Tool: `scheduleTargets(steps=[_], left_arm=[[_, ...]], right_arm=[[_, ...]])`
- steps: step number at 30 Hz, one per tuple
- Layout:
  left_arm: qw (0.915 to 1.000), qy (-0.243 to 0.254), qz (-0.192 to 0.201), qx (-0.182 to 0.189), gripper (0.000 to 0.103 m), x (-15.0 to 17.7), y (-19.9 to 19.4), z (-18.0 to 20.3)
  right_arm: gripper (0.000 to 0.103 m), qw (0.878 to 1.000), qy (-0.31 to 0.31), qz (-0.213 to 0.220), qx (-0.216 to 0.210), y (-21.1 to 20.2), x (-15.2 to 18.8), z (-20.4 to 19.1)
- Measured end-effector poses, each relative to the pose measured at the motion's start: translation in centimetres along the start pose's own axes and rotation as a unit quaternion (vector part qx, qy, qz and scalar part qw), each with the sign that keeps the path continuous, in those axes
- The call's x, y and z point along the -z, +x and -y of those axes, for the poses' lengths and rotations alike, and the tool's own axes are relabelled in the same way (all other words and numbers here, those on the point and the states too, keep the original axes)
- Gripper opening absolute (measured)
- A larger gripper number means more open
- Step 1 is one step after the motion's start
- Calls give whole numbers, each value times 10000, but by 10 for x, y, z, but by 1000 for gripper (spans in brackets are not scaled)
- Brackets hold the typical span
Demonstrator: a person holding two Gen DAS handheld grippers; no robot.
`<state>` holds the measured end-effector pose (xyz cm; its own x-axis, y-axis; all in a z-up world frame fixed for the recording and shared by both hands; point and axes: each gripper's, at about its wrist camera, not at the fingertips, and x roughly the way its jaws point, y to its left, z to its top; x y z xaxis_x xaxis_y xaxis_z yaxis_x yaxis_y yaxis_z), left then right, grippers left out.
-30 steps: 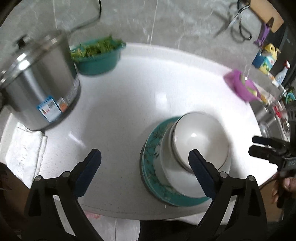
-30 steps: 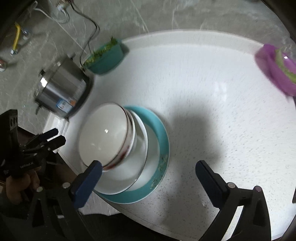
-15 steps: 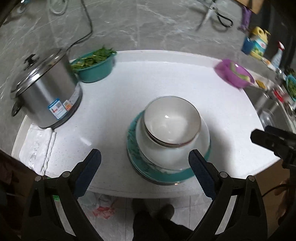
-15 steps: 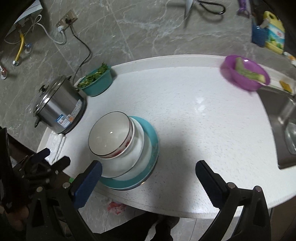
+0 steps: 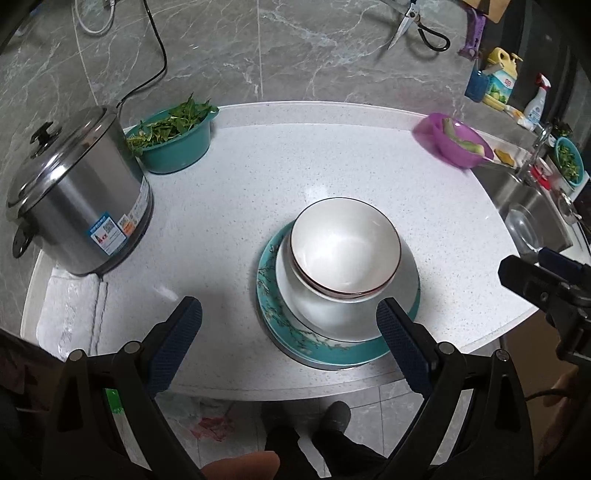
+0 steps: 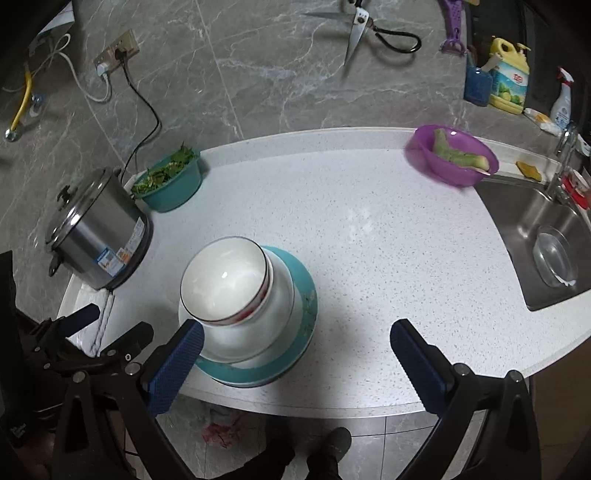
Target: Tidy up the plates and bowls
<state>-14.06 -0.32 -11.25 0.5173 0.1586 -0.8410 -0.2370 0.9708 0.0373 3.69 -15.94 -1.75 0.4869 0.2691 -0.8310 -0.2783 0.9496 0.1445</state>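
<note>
Blue-padded and spread wide, the left gripper (image 5: 288,328) holds nothing in the left wrist view; its fingers hang over the near edge of the white counter (image 5: 332,177), apart from the stack. Between and just beyond them sits one teal plate (image 5: 280,314) carrying a white dish (image 5: 314,310), and two nested bowls (image 5: 345,247) rest in that dish. Compared with half a second ago, the camera has pulled back and up, so more wall and floor show and the stack sits lower in the frame. One steel pot (image 5: 77,192) stands at the left on a white towel (image 5: 70,314), one teal basin of greens (image 5: 173,138) behind it, one purple bowl (image 5: 452,142) at the far right beside the sink (image 5: 532,218). The right gripper (image 5: 543,277) juts in from the right edge.

From the right wrist view, the right gripper (image 6: 297,354) is likewise wide apart and empty, hovering over the counter's front edge; its left pad overlaps the teal plate (image 6: 295,354) in the picture, though contact cannot be told. The bowls (image 6: 225,280) lie left of centre. The left gripper (image 6: 96,328) shows at lower left, its fingers parted. This view too has drawn back since earlier, revealing scissors (image 6: 365,29) hanging on the wall.
</note>
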Motion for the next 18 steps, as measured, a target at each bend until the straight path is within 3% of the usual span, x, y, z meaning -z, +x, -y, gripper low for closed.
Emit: scheduleTargets(steps=[18], left_arm=[[9998,210,-33,37,96,-12,-3,-15]], right_arm=[[103,9988,190,140,419,-2,-6,-25]])
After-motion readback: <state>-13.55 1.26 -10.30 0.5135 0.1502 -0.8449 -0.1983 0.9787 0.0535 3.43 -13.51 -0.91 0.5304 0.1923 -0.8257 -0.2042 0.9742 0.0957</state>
